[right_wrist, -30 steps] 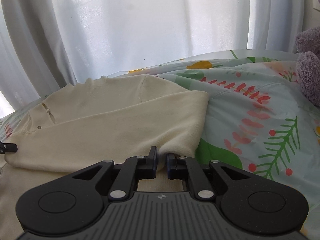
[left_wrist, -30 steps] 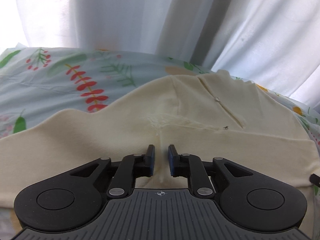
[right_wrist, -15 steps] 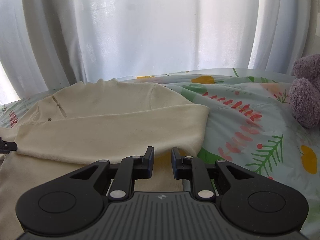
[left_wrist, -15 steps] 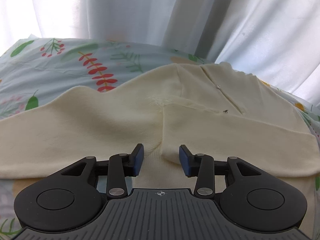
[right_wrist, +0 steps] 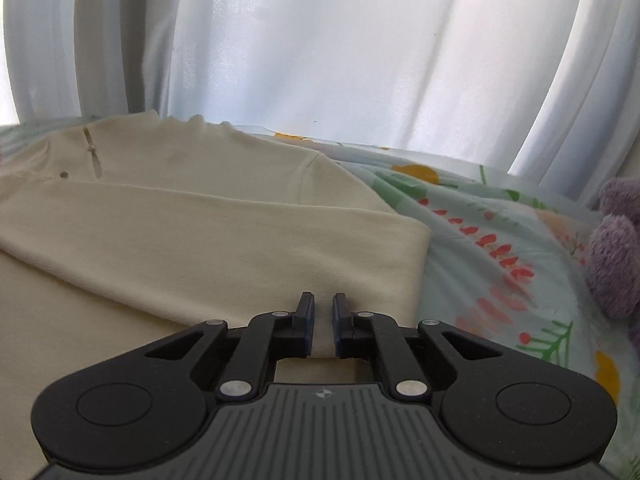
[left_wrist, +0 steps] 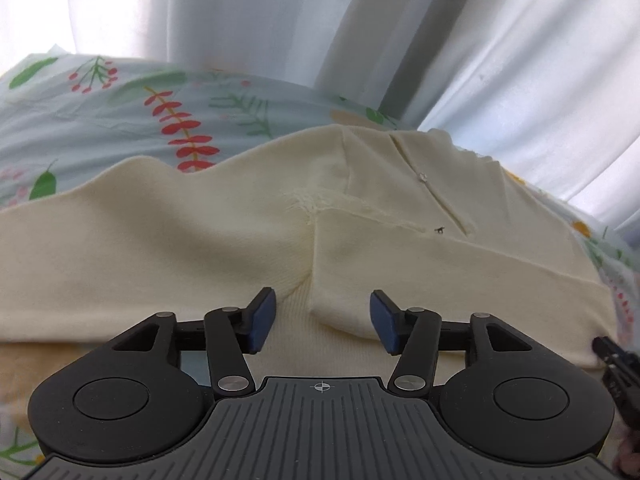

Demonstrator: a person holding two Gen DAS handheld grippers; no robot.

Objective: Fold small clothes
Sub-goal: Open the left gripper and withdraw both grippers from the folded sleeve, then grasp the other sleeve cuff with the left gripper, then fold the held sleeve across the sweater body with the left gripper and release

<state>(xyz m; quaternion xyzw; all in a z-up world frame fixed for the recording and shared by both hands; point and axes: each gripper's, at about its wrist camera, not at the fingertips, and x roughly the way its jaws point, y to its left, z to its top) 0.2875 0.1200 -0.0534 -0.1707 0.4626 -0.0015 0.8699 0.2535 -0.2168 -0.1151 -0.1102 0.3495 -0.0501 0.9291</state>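
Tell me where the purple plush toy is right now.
The purple plush toy shows only in the right wrist view, at the far right edge, lying on the floral bedsheet, apart from the cream sweater and below the white curtain.

Both cameras ride just behind their own fingers and look forward and downward along them, low and close over a bed with a floral sheet (left_wrist: 100,120). The left wrist view faces the cream sweater (left_wrist: 160,240) from its left side, toward white curtains (left_wrist: 280,20). The right wrist view faces it from the right. Both views share the sweater's neck placket (right_wrist: 92,154), its folded sleeve (right_wrist: 240,240) and the curtains.
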